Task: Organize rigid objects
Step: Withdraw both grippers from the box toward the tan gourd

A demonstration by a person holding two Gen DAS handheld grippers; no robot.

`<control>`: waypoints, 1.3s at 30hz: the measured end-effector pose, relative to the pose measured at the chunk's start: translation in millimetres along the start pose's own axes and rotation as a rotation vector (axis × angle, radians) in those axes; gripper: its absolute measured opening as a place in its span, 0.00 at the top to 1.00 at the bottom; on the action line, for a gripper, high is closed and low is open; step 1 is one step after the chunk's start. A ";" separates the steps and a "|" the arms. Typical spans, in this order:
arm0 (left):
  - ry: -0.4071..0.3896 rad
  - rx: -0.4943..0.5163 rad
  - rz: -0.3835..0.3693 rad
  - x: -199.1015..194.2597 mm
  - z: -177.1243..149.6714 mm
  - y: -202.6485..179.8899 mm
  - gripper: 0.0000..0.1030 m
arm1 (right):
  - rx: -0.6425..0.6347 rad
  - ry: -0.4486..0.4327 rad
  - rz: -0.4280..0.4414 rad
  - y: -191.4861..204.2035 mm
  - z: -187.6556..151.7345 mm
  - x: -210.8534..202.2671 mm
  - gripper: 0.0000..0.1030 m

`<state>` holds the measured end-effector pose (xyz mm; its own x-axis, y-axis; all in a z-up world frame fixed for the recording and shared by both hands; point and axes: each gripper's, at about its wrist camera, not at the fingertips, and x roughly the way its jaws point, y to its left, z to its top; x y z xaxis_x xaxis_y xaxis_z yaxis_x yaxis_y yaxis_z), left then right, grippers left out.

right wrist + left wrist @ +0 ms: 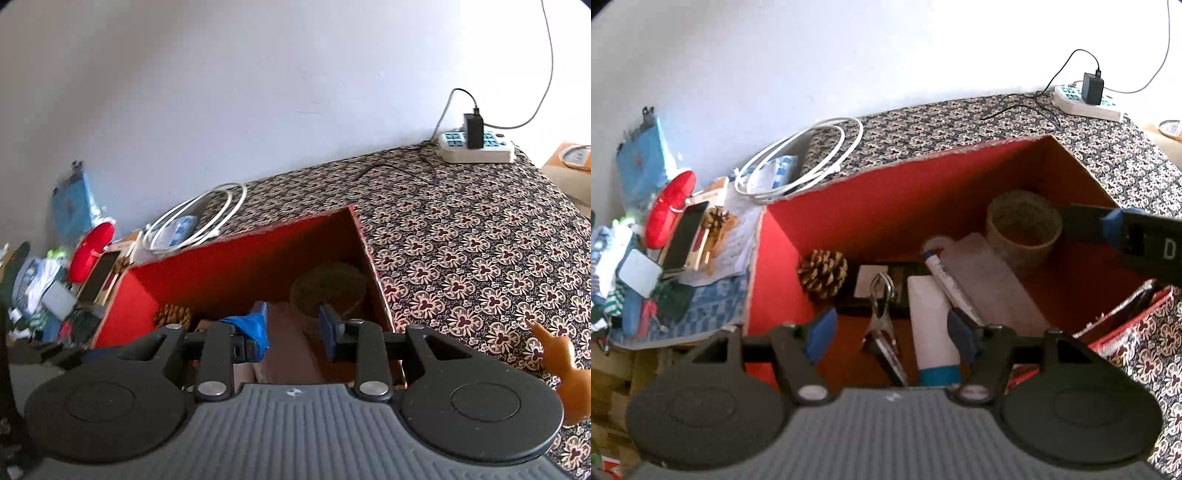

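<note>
A red box (pixel 871 199) stands on the patterned cloth. Inside it lie a pine cone (pixel 823 272), a metal clip (pixel 882 314), a white tube with a blue cap (pixel 932 328), a pen (pixel 947 280), a clear case (pixel 993 280), a dark flat item (pixel 886 291) and a woven cup (pixel 1023 229). My left gripper (pixel 892 338) is open and empty above the box. My right gripper (pixel 293 328) is open and empty over the box (pixel 240 258); it also shows at the left wrist view's right edge (pixel 1126 236). The cup (pixel 328 291) and pine cone (pixel 173 315) show below it.
A white cable coil (pixel 801 162) and a power strip with charger (pixel 1089 98) lie on the cloth. Left of the box is clutter: a red oval item (pixel 670 208), a phone (pixel 683 236), another pine cone (pixel 716 219). An orange toy (pixel 565 369) sits at right.
</note>
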<state>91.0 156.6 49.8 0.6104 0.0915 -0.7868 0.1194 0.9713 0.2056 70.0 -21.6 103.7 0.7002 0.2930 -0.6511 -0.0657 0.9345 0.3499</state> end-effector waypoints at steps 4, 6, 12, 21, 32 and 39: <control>0.003 0.001 -0.014 -8.9 -5.1 -3.1 0.34 | -0.030 -0.013 -0.019 5.2 -4.3 -11.2 0.86; 0.001 0.002 -0.023 -13.7 -7.5 -4.8 0.34 | -0.087 -0.032 -0.034 10.5 -7.8 -18.6 0.86; -0.025 0.000 0.003 -30.3 -12.8 -10.7 0.34 | -0.073 -0.041 -0.024 1.4 -15.6 -33.5 0.85; -0.042 -0.004 -0.025 -43.5 -20.0 -21.8 0.33 | -0.036 -0.008 -0.016 -13.0 -31.4 -42.6 0.85; -0.025 0.004 -0.037 -49.5 -31.8 -53.4 0.33 | -0.058 0.118 0.037 -43.3 -49.2 -41.4 0.85; 0.064 -0.030 -0.024 -42.2 -41.3 -79.7 0.33 | -0.087 0.209 0.064 -71.8 -56.2 -42.3 0.85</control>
<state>23.4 84.4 42.6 0.5560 0.0811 -0.8272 0.1095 0.9794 0.1695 5.2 -89.8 68.3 0.5308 0.3796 -0.7577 -0.1728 0.9238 0.3418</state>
